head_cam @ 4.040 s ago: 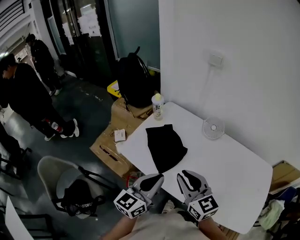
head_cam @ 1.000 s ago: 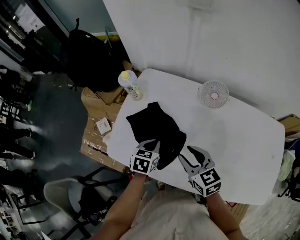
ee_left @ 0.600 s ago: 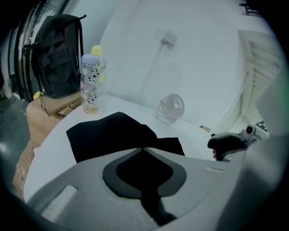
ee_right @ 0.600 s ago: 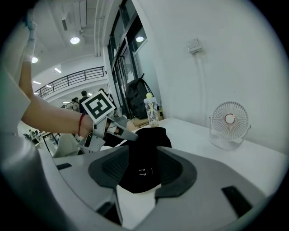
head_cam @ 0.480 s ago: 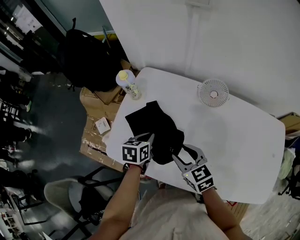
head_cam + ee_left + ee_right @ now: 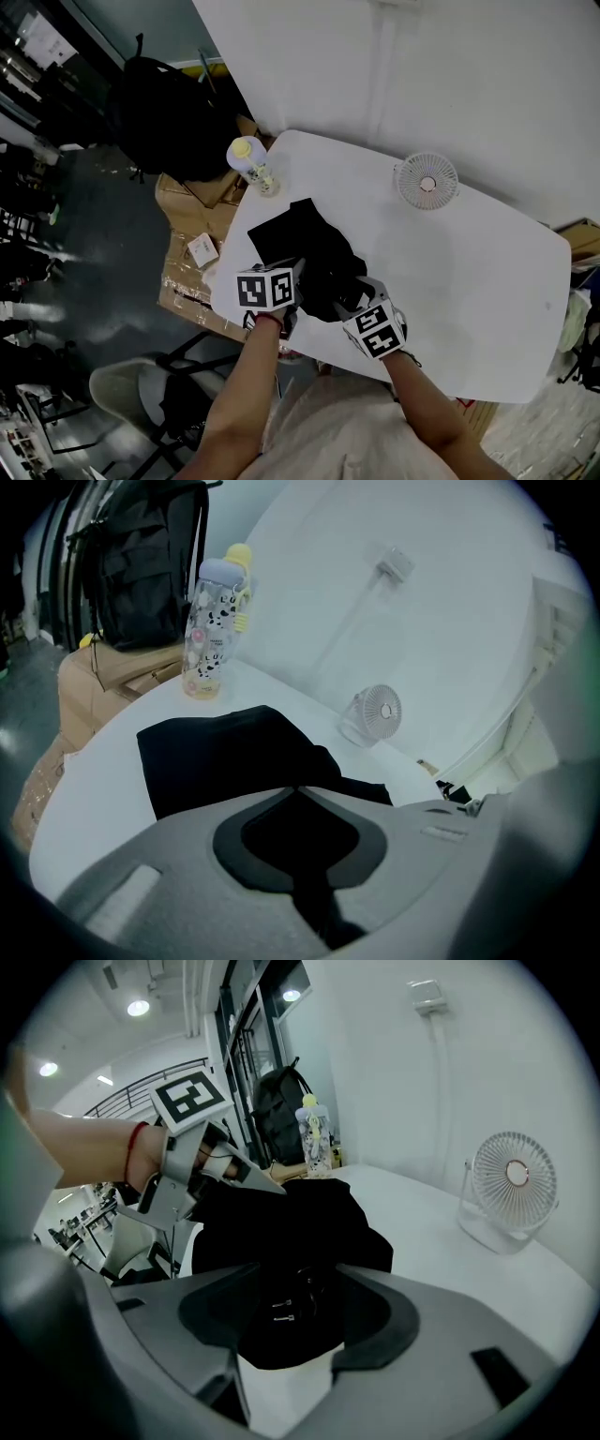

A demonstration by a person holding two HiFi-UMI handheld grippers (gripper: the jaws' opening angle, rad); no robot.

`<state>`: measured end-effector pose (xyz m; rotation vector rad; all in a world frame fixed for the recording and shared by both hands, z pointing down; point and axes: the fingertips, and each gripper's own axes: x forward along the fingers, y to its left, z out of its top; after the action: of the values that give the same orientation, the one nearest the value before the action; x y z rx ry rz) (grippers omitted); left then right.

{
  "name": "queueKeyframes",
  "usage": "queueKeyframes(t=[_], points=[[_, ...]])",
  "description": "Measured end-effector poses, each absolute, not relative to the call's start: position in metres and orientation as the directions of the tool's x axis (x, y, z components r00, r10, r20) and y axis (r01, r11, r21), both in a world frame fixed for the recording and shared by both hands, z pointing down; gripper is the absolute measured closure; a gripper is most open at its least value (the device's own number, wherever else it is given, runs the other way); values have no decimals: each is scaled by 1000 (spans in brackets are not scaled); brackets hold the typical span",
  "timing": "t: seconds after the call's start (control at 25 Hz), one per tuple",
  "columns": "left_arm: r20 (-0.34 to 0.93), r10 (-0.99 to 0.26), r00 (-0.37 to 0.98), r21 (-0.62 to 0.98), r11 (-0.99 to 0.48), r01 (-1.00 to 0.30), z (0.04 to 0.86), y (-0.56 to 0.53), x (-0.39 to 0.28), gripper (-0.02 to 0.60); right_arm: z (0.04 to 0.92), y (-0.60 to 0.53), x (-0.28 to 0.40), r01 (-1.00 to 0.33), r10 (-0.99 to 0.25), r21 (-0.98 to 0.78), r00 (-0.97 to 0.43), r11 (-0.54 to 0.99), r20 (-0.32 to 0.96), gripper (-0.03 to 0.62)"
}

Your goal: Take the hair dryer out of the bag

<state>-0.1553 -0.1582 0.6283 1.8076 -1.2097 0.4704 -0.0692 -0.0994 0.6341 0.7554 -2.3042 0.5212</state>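
The hair dryer lay hidden in the bag point(image 6: 305, 234) by the bench's point(image 6: 469, 281) left edge. The left tool point(image 6: 295, 787) sat closed at its rim. The right tool point(image 6: 300, 1269), just widened and empty, might clamp only cloth.

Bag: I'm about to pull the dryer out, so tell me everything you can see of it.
The bag is black, soft cloth, crumpled and bulging, lying on the white table's near-left part. The shut left gripper pinches its raised edge; the right gripper, jaws just opening, straddles its near end, where small metal bits show. No dryer visible.
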Motion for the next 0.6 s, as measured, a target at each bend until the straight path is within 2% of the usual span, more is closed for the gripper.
queueKeyframes(t=[0.6], points=[[705, -524, 478, 500, -110, -859, 632, -167, -156, 565, 675, -129, -89, -670, -287, -143, -489, 729, 824, 342]])
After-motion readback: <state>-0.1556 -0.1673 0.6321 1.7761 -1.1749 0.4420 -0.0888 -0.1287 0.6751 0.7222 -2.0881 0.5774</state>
